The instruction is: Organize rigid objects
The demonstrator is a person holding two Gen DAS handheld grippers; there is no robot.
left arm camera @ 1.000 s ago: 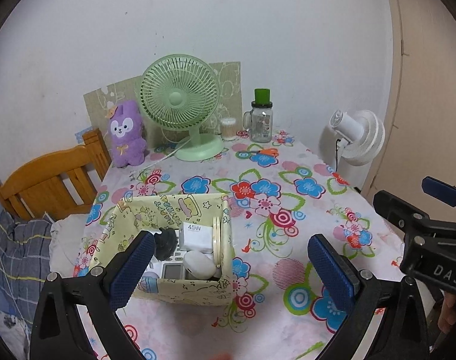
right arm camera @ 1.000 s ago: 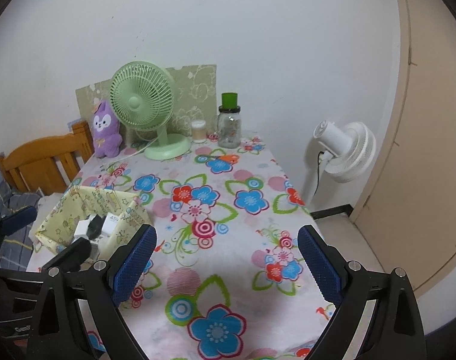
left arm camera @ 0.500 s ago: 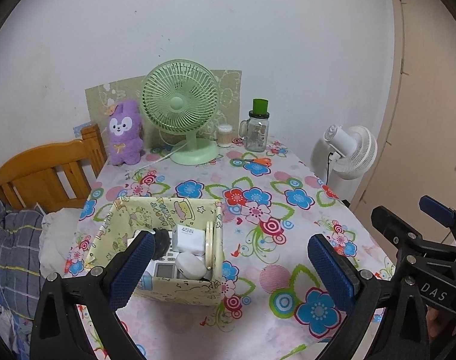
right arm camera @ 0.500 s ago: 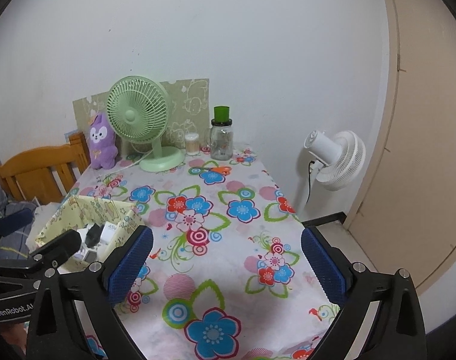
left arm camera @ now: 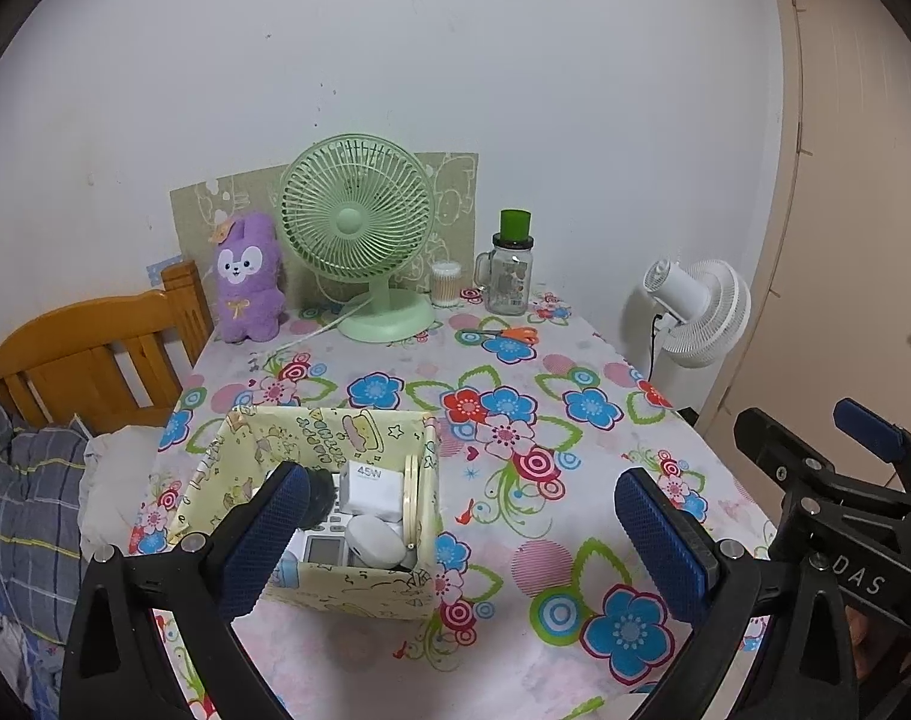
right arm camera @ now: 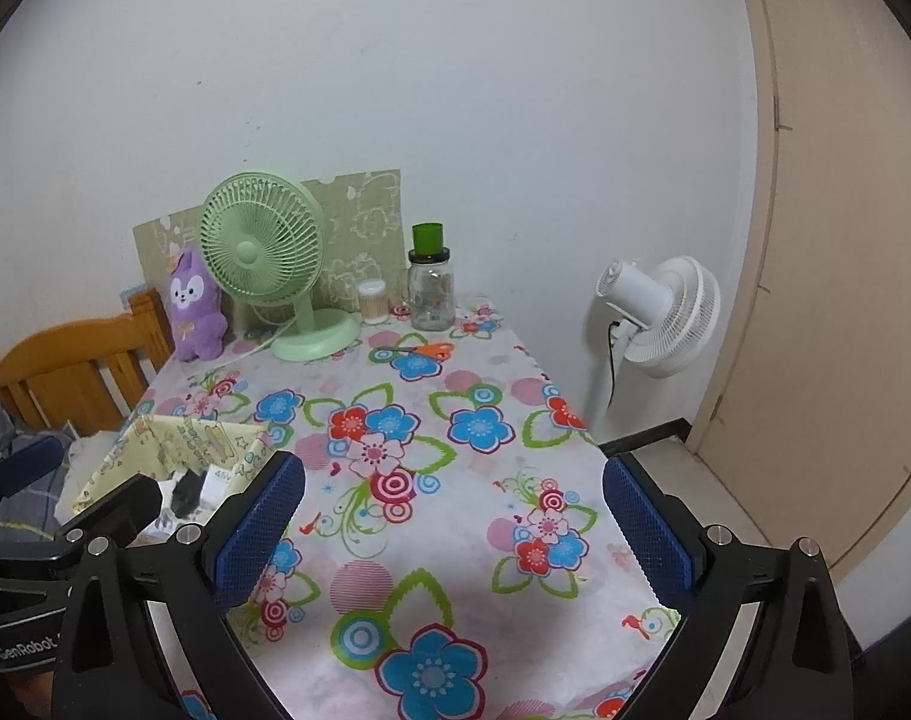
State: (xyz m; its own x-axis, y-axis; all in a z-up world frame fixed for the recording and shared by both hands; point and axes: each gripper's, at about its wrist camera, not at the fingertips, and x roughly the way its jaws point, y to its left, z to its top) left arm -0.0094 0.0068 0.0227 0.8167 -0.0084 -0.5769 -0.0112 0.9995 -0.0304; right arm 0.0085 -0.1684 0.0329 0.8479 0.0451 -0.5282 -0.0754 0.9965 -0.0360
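A pale yellow patterned storage box (left arm camera: 341,429) stands on the near left of the flowered table and also shows in the right wrist view (right arm camera: 173,429). It holds a white 45W charger box (left arm camera: 368,483), a white rounded case (left arm camera: 372,540), a black object (left arm camera: 319,495) and a small device with a screen (left arm camera: 322,549). My left gripper (left arm camera: 455,540) is open and empty, raised above the table's near edge beside the box. My right gripper (right arm camera: 452,534) is open and empty, to the right of the box.
At the back stand a green desk fan (left arm camera: 359,234), a purple plush (left arm camera: 246,279), a cotton swab jar (left arm camera: 445,283) and a glass jar with a green lid (left arm camera: 509,267). Orange-handled scissors (left arm camera: 503,333) lie near them. A white floor fan (right arm camera: 659,312) stands right; a wooden bed frame (left arm camera: 89,354) left.
Both grippers have pulled back and risen from the table, so the box and table look smaller and farther. Both stay open and empty.
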